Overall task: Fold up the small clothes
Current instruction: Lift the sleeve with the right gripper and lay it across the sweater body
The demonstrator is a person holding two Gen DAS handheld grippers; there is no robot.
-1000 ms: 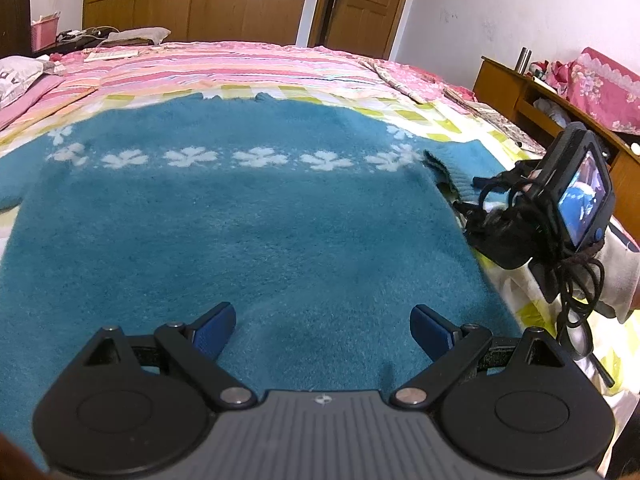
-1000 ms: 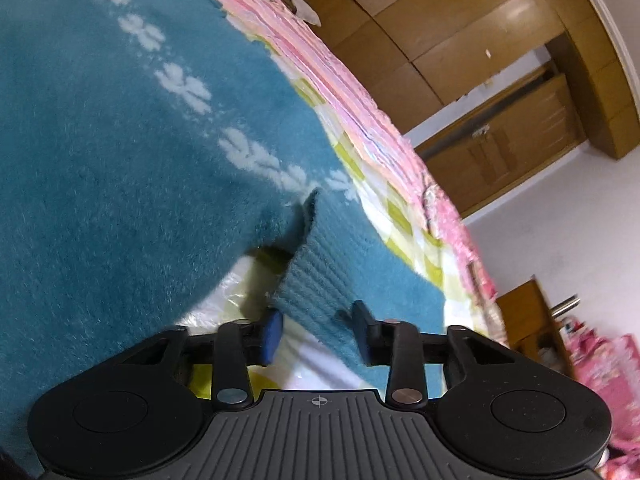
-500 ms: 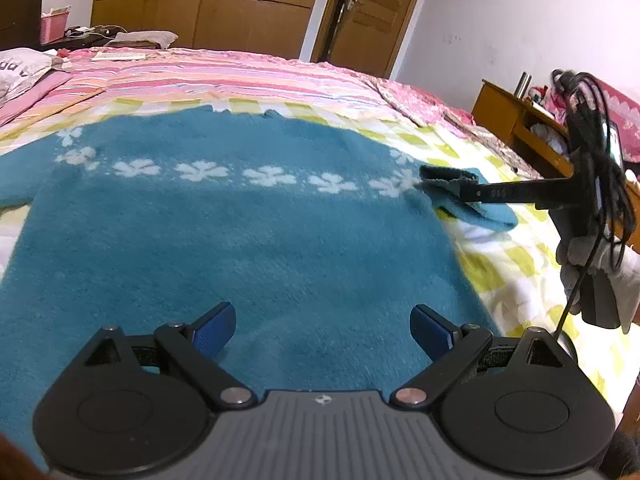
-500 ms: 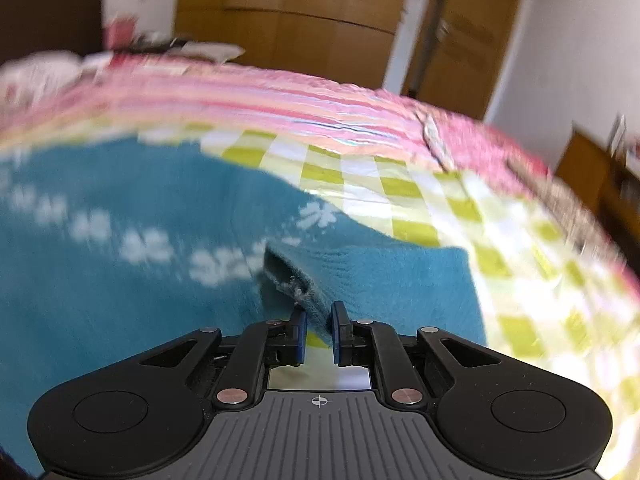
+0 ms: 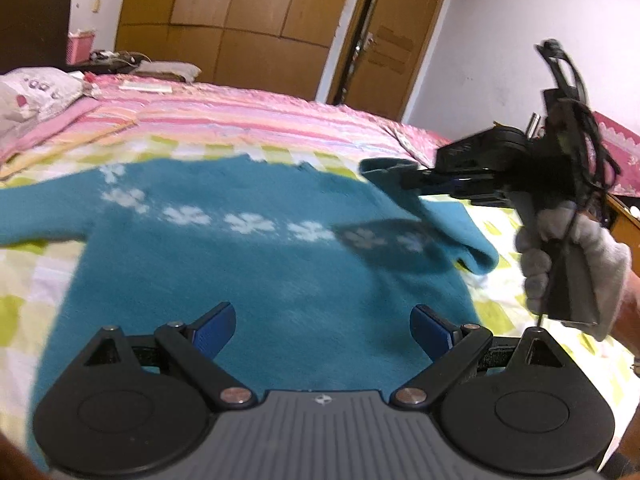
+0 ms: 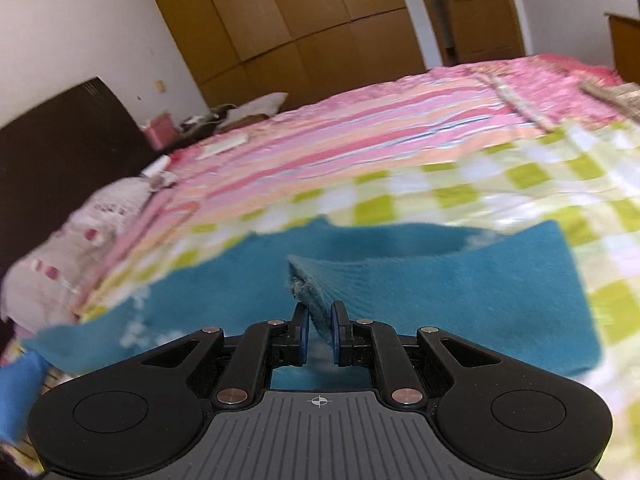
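Observation:
A teal sweater (image 5: 248, 280) with a band of white flowers lies flat on the bed, chest up. My left gripper (image 5: 322, 326) hovers open over its lower hem, nothing between the blue pads. My right gripper (image 6: 318, 318) is shut on the ribbed cuff (image 6: 324, 280) of the sweater's right sleeve and holds it lifted above the bed. In the left wrist view the right gripper (image 5: 404, 180) shows at the right, held by a gloved hand (image 5: 568, 264), with the sleeve (image 5: 452, 228) hanging from it over the sweater's shoulder.
The bed carries a green-and-white checked sheet (image 5: 496, 280) and a pink striped blanket (image 5: 240, 116). A pillow (image 5: 36, 88) lies at the far left. Wooden wardrobes (image 5: 240, 28) and a door (image 5: 392, 40) stand behind; a wooden side table (image 5: 624, 220) is at the right.
My right gripper closed on the sleeve cuff, rolled upright and lifted it up and toward the sweater's body. The left gripper stayed open and drew back and up a little.

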